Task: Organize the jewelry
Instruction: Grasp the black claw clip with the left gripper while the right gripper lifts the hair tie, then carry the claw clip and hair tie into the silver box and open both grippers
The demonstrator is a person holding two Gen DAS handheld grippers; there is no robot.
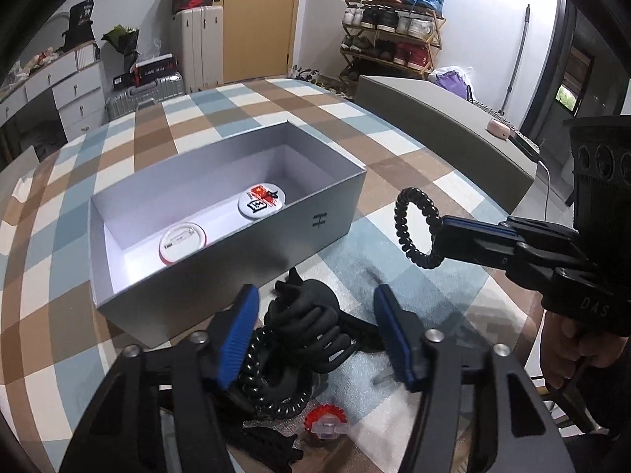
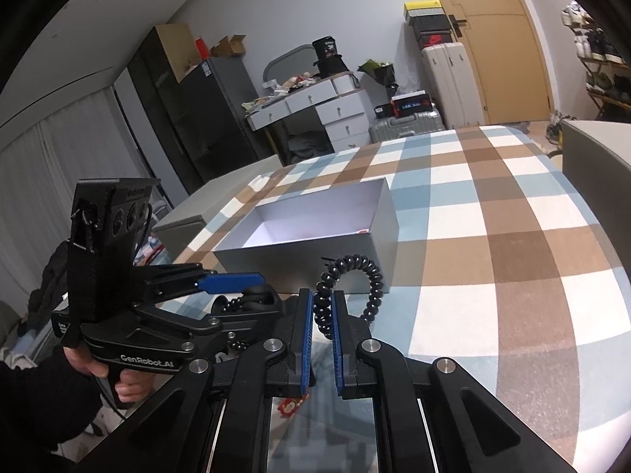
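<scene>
One open grey box (image 1: pixel 221 213) sits mid-tabletop (image 1: pixel 394 157) holding two badges (image 1: pixel 262 201). The right tongs (image 2: pixel 323 307) pinch one coiled hair tie (image 2: pixel 355 276) just beside the box. The left tongs (image 1: pixel 315 335), spread, straddle a black clip (image 1: pixel 311 323) and a second coil (image 1: pixel 272 390) near the front edge.

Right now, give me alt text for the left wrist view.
The left tool hangs open over a black hair claw on a checked tablecloth. The right tool holds a black spiral hair tie beside a grey box containing two badges.
</scene>
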